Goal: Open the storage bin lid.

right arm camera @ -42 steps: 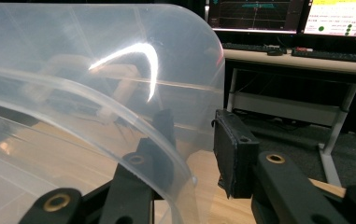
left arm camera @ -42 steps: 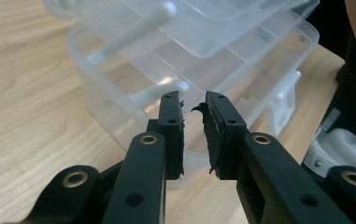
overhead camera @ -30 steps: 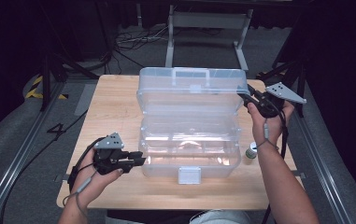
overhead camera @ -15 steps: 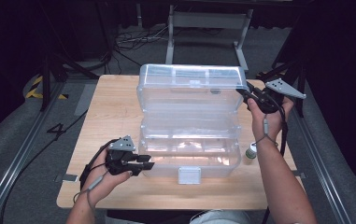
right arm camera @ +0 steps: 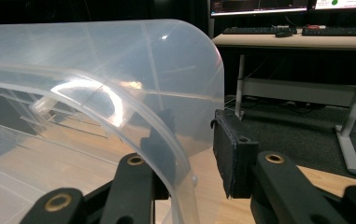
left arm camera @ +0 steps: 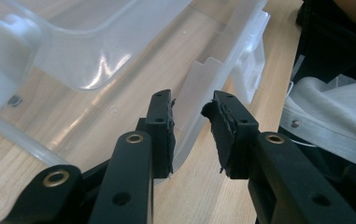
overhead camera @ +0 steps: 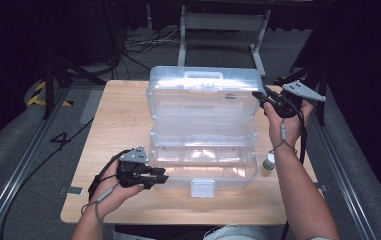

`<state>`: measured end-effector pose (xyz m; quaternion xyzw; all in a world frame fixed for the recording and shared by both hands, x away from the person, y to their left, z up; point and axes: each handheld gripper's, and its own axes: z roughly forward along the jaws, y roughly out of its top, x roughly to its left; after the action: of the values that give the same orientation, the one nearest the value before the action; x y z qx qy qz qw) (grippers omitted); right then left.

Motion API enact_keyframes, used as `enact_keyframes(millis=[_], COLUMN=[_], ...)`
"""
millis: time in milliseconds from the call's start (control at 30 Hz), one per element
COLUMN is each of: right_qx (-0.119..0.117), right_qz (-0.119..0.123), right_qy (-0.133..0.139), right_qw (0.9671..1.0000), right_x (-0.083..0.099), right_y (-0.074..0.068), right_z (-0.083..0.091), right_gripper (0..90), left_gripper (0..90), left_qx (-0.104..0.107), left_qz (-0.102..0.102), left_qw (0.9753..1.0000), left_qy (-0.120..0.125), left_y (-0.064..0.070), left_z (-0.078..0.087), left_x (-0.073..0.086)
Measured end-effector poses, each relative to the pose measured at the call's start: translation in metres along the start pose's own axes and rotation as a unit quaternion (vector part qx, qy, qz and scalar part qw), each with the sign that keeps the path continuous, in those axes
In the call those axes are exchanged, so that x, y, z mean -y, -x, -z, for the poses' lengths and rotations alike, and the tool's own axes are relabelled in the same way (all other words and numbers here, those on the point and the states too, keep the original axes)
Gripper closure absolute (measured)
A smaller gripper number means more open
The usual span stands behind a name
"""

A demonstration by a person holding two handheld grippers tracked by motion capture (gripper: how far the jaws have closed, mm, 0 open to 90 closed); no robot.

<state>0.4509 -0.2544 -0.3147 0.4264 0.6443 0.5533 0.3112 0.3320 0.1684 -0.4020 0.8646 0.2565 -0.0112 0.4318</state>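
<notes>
Two gripper views show what the high view blurs: right gripper [right arm camera: 192, 140] jaws straddle the clear box's [overhead camera: 203, 160] raised lid [right arm camera: 166, 93] edge unclenched; left gripper [left arm camera: 192, 126] jaws gape at its front corner on the table [overhead camera: 113, 115].

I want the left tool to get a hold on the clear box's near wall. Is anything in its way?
Nothing visible is. The left tool stands open with the clear box's thin wall edge right between its jaws.

Black hand-held gripper [overhead camera: 160, 177] pair: brass-ringed screw holes, grey three-cornered top plates, trailing black cables, bare forearms.
</notes>
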Motion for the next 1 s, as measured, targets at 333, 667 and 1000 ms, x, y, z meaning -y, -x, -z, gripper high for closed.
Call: enact_keyframes(millis=[333, 667, 1000], right_qx=[0.022, 0.045, 0.040], right_qz=[0.018, 0.041, 0.032], right_qy=[0.011, 0.000, -0.025], right_qw=[0.9995, 0.9981, 0.9984], right_x=[-0.004, -0.011, -0.017], right_y=[0.000, 0.002, 0.009], right_z=[-0.003, -0.016, -0.028], right_gripper=[75.2, 78.3, 78.4], left_gripper=[67.9, 68.0, 70.1], left_qx=[0.009, 0.015, 0.029], left_qz=[-0.005, -0.017, -0.021], left_qw=[0.9999, 0.9997, 0.9992], left_qy=[0.011, 0.005, 0.016], left_y=[-0.001, 0.000, -0.001], left_z=[-0.005, -0.012, -0.016], left_x=[0.003, 0.004, 0.005])
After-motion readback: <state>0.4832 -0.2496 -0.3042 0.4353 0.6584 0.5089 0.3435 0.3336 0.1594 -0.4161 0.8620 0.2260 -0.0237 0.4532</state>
